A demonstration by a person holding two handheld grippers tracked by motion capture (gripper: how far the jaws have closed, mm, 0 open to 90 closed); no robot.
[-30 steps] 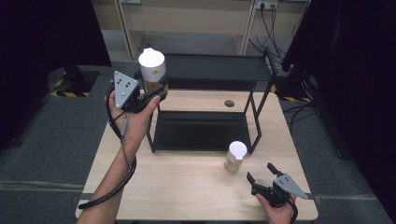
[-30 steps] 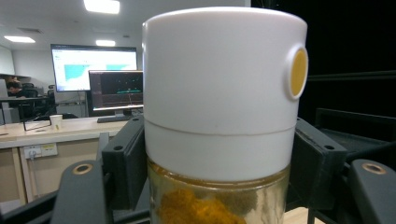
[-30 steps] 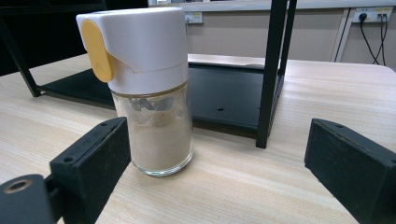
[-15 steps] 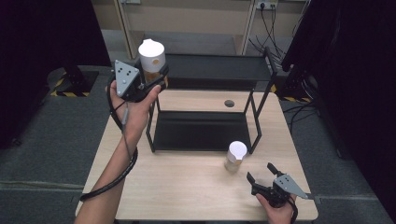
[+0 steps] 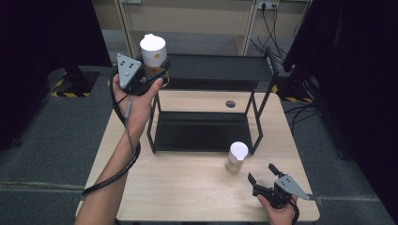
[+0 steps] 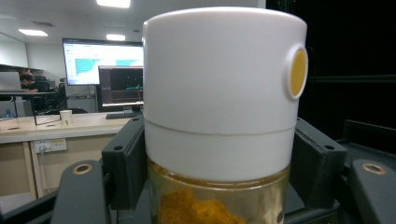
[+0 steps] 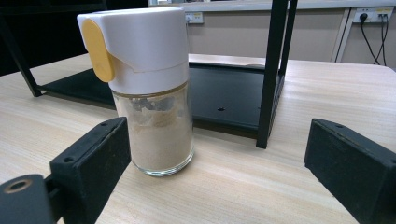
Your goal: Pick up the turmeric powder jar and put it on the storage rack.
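My left gripper (image 5: 152,70) is shut on a glass spice jar (image 5: 153,55) with a white cap and orange-yellow powder, held up at the left end of the black rack's top shelf (image 5: 220,68). In the left gripper view the jar (image 6: 219,112) sits clamped between both jaws. A second jar (image 5: 237,157) with pale powder and a white cap with a yellow tab stands upright on the table in front of the rack. My right gripper (image 5: 265,178) is open near the front right edge, just short of that jar (image 7: 147,88), which stands ahead of its left jaw.
The black two-level rack has a lower tray (image 5: 202,131) on the wooden table (image 5: 187,192). A round cable hole (image 5: 230,103) lies behind the tray. The rack's front right leg (image 7: 271,74) rises close beside the pale jar. Dark floor surrounds the table.
My left gripper has carried the orange jar a little higher and farther toward the rack's top shelf. The right gripper and the pale jar have stayed put.
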